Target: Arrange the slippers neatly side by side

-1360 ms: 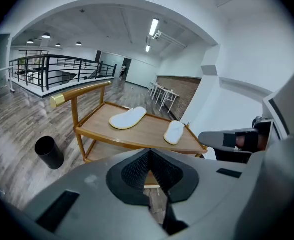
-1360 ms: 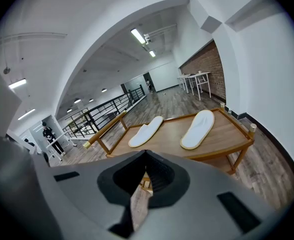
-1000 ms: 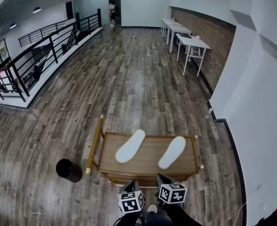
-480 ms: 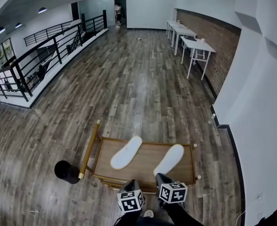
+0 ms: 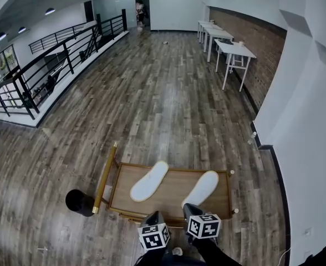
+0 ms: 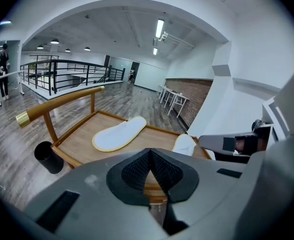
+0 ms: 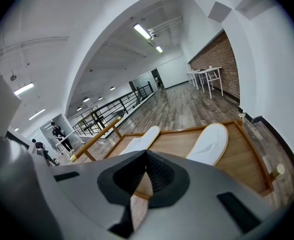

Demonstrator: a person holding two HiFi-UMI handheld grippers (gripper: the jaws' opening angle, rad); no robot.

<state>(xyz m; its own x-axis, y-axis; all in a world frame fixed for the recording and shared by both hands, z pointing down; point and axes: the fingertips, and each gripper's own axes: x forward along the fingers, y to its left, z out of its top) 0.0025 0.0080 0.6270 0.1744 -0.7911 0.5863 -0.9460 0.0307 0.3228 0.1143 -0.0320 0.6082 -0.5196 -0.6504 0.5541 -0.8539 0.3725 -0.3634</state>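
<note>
1. Since a second ago the cart (image 5: 174,188) and its slippers sit lower in your head view, nearer your grippers; the right slipper's heel now lies just ahead of the right gripper.
2. Far left, a black bin (image 5: 80,202) stands on the floor, just beside the cart's handle (image 5: 105,177).
3. Your left slipper (image 5: 149,180) lies flat on the cart's wooden top, left of the middle, with its toe angled up and to the right.
4. Your left gripper (image 6: 149,150) hangs off the cart's near edge with its jaws pressed together and nothing between them.
5. Your right slipper (image 5: 202,188) lies flat near the cart's right rim, slanted much like the left one. The two are well apart, with bare wood between them.
6. Your right gripper (image 7: 146,153) is also closed and empty, and it touches neither slipper.
7. Far right, white tables (image 5: 232,51) stand along the brick wall.
</note>
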